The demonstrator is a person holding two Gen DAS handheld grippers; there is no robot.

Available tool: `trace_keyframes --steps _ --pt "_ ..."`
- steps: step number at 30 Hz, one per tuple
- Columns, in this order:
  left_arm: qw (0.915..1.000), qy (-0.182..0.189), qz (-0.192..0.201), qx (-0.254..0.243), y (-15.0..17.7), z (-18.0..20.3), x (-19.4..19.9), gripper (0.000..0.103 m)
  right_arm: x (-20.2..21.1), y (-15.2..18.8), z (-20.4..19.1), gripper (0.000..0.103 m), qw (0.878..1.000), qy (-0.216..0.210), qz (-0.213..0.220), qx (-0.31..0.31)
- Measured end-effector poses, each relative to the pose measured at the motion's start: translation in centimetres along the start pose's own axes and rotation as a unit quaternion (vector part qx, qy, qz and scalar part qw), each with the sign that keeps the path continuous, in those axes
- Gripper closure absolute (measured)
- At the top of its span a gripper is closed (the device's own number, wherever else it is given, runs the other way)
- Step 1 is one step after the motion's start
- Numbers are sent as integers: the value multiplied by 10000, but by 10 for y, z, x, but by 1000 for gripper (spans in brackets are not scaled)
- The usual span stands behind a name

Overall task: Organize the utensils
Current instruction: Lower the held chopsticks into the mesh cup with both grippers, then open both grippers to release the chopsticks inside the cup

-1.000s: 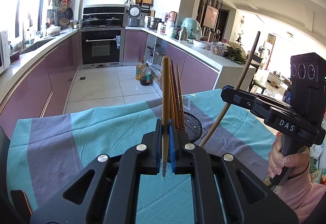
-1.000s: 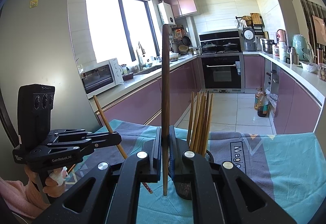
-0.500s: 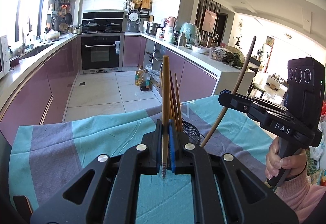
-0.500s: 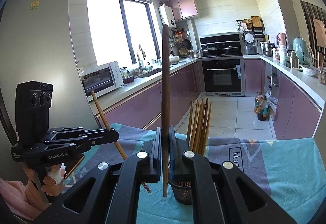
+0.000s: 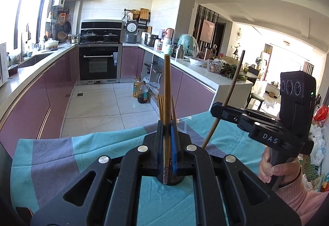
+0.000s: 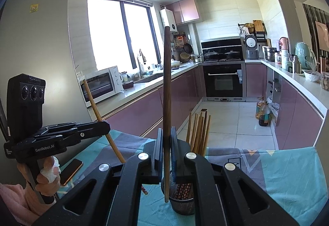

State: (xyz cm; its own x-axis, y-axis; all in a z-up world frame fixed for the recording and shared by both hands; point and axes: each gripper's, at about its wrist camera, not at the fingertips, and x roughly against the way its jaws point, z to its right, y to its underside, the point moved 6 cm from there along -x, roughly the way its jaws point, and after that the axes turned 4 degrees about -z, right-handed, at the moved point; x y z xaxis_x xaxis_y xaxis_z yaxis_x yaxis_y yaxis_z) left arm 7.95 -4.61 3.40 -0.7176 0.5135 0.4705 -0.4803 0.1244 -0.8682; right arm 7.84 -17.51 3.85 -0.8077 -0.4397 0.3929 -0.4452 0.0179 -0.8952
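Note:
A black mesh holder [image 6: 183,203] with several chopsticks [image 6: 198,133] stands on the teal and grey cloth [image 6: 277,174]; it also shows in the left wrist view [image 5: 170,178]. My left gripper [image 5: 167,139] is shut on a light wooden chopstick [image 5: 167,92], upright, its patterned tip just above the holder. My right gripper [image 6: 166,143] is shut on a dark brown chopstick [image 6: 167,86], upright, its tip at the holder's rim. Each gripper shows in the other's view: the right [image 5: 218,109] and the left [image 6: 102,127].
A phone [image 6: 70,171] lies on the cloth near the left hand. The cloth's far edge [image 5: 123,131] drops to the kitchen floor. Purple cabinets, an oven [image 6: 223,79] and counters stand beyond.
Both grippers have come down and closer to the holder, chopsticks still gripped. The holder now sits right under both tips.

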Motion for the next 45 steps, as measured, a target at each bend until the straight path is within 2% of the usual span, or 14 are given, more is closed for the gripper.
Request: trace_keyframes --steps 8,15,24,30,34,39,44,45 --pt "9994 146 306 -18 -17 10 14 96 -9 -8 8 97 9998 178 24 -17" --pt "9995 211 250 1 -21 20 -1 96 -25 -2 14 97 9994 328 -129 -21" --pt "9986 212 -439 -214 -5 34 -42 96 -49 18 20 97 9974 333 -634 -24" --pt "9942 279 -971 -359 14 41 -65 96 -63 34 20 97 9939 316 -1059 -10" --pt "9907 299 -1301 -263 22 38 -87 95 -72 40 24 97 9919 326 -1221 -100" --pt "9889 226 -1453 -192 26 30 -107 95 -78 44 32 95 9908 369 -1271 -277" --pt "9894 209 -1434 -118 26 21 -115 95 -80 45 39 95 9906 352 -1262 -399" --pt "9895 202 -1428 -96 26 19 -116 91 -79 46 39 95 9906 345 -1256 -418"
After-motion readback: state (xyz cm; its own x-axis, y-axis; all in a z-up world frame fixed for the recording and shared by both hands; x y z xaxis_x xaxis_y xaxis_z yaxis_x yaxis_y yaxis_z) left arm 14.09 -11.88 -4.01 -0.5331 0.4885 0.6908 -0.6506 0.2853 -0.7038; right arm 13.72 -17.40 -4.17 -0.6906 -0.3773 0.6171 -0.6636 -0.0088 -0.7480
